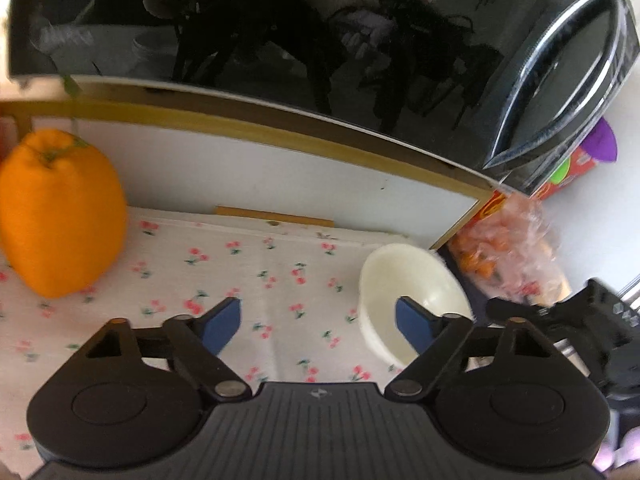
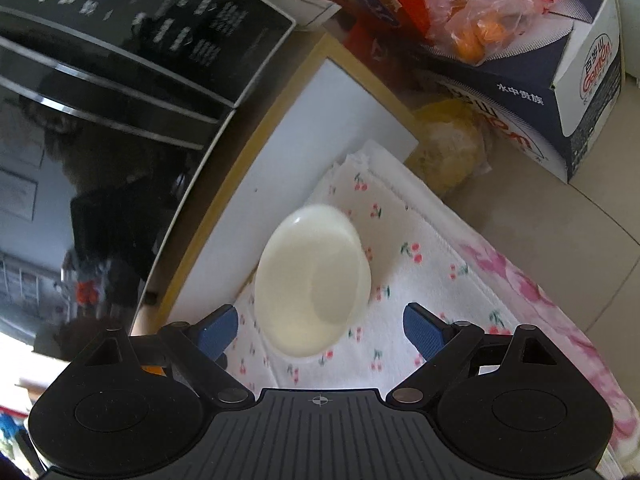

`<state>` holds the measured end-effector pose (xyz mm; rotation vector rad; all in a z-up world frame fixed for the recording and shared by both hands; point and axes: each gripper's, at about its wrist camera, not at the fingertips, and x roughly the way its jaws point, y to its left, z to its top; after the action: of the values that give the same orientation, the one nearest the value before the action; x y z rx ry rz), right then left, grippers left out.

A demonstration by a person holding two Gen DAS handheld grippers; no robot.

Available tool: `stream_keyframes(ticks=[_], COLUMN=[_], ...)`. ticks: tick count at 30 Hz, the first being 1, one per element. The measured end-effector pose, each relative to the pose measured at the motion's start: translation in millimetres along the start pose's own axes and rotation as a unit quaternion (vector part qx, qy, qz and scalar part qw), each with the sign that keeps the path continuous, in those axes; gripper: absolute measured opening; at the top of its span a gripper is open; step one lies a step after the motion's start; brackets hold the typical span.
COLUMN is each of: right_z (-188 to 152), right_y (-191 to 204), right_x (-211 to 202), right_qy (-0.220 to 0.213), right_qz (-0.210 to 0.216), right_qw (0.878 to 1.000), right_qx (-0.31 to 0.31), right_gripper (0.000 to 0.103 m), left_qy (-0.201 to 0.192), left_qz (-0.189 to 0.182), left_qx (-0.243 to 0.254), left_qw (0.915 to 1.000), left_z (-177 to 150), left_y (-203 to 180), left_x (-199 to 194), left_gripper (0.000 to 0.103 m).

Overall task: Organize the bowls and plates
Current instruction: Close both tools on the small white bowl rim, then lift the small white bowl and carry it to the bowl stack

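I am holding my right claw (image 2: pixel 320 330) wide around the bowl (image 2: pixel 312 284); closing off-centre risks skidding it across the cherry cloth (image 2: pixel 424 280).

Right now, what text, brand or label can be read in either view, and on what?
"水中贵族" on the dark blue carton.
Round red logo on the carton's white end: too distorted to read.
White control markings on the black appliance panel: blurred.
Red snack box: unreadable.
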<state>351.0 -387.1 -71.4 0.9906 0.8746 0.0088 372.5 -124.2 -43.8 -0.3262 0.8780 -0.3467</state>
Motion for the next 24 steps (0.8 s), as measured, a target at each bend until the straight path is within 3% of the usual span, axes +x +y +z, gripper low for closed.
stream_keyframes(ticks=[3, 8, 11, 14, 17, 20, 24], right_z=[4.6, 8.8, 9.1, 8.0, 6.5, 5.0, 4.1], right_y=[-4.2, -11.7, -15.2, -16.8, -15.8, -13.5, -11.5], right_x=[9.8, 18.9, 23.5, 27.5, 31.6, 33.2, 32.2], right_qy=[-0.007, -0.015, -0.019, -0.02, -0.019, -0.017, -0.016], right_qz=[-0.007, -0.012, -0.017, -0.018, -0.022, -0.025, -0.028], right_qw=[1.0, 1.0, 1.0, 1.0, 1.0, 0.999, 0.999], right_qx=[0.0, 0.005, 0.004, 0.002, -0.008, -0.021, -0.029], right_gripper=[0.074, 0.044, 0.033, 0.023, 0.014, 0.012, 0.01], left_qy=[-0.002, 0.008, 0.011, 0.015, 0.021, 0.027, 0.027], left_qz=[-0.017, -0.04, -0.049, -0.044, -0.043, -0.046, -0.042], left_qx=[-0.009, -0.02, -0.026, -0.024, -0.023, -0.016, -0.004], left_qw=[0.9998, 0.999, 0.9984, 0.9986, 0.9986, 0.9985, 0.9987], left_z=[-2.0, -4.4, -4.0, -2.8, -5.0, -6.7, -7.5], left_y=[-2.6, -7.8, -8.9, -8.1, -7.6, -10.3, -13.9], left_x=[9.3, 21.0, 24.3, 25.9, 28.0, 30.8, 31.3], left_gripper=[0.06, 0.043, 0.032, 0.02, 0.015, 0.008, 0.007])
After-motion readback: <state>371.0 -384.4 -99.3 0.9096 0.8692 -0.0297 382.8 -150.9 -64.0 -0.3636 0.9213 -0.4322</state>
